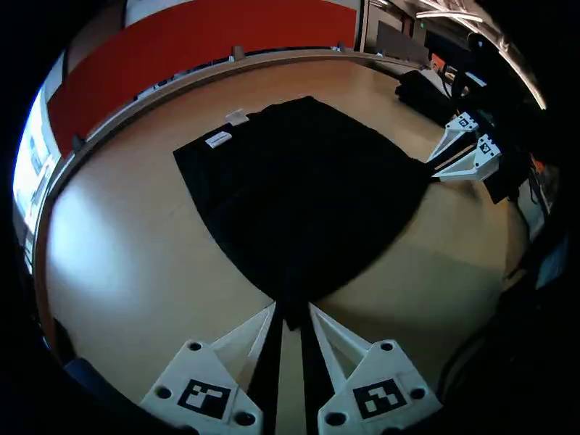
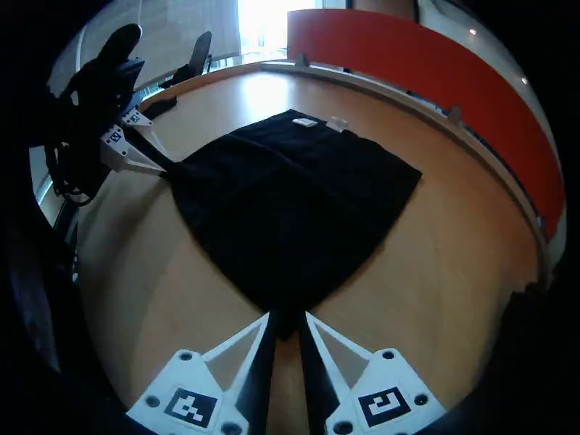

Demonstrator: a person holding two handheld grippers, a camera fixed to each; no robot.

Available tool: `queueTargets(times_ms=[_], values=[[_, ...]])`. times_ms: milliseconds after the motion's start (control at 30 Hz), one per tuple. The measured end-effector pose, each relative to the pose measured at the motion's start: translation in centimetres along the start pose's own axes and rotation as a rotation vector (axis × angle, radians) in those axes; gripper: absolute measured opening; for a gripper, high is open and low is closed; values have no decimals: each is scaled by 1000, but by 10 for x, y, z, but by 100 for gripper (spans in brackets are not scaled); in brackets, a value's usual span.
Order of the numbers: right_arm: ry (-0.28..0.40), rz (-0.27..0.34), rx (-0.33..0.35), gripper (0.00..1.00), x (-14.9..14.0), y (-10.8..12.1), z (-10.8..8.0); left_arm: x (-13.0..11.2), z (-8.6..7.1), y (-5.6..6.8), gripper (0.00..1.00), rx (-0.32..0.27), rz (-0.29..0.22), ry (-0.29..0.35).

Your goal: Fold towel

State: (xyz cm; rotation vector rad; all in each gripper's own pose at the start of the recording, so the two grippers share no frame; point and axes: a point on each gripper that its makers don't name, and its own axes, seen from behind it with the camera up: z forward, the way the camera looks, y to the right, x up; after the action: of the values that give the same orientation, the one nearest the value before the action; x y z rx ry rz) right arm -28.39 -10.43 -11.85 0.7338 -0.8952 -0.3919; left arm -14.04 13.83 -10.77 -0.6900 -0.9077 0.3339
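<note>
A black towel (image 1: 304,196) lies spread on a light wooden table (image 1: 130,261), with white labels (image 1: 218,139) at its far edge. My left gripper (image 1: 291,319) is shut on the near corner of the towel. In the same view my right gripper (image 1: 433,170) pinches another corner at the right. In the right gripper view, the towel (image 2: 290,203) runs away from my right gripper (image 2: 287,325), which is shut on its near corner. The left gripper (image 2: 168,171) grips the corner at the upper left there.
A red partition (image 1: 203,43) stands behind the table's curved far edge (image 1: 188,80). Dark objects (image 1: 424,94) sit at the table's far right. Office chairs (image 2: 196,51) and a bright window (image 2: 261,29) lie beyond the table (image 2: 449,239).
</note>
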Motion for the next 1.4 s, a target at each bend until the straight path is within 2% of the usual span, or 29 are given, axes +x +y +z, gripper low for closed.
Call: queueTargets(times_ms=[200, 400, 800, 1400], values=[[11, 1, -6, 19, 5, 0, -2, 1, -1, -1, 15, -4, -34, 4], [32, 4, -14, 19, 14, 3, -8, 7, -7, -1, 15, -1, -45, 11], [109, 0, -45, 18, 48, 9, -38, 36, -43, -5, 15, 19, -99, 53], [185, 16, -69, 18, 86, 14, -90, 79, -91, -3, 15, 35, -100, 109]])
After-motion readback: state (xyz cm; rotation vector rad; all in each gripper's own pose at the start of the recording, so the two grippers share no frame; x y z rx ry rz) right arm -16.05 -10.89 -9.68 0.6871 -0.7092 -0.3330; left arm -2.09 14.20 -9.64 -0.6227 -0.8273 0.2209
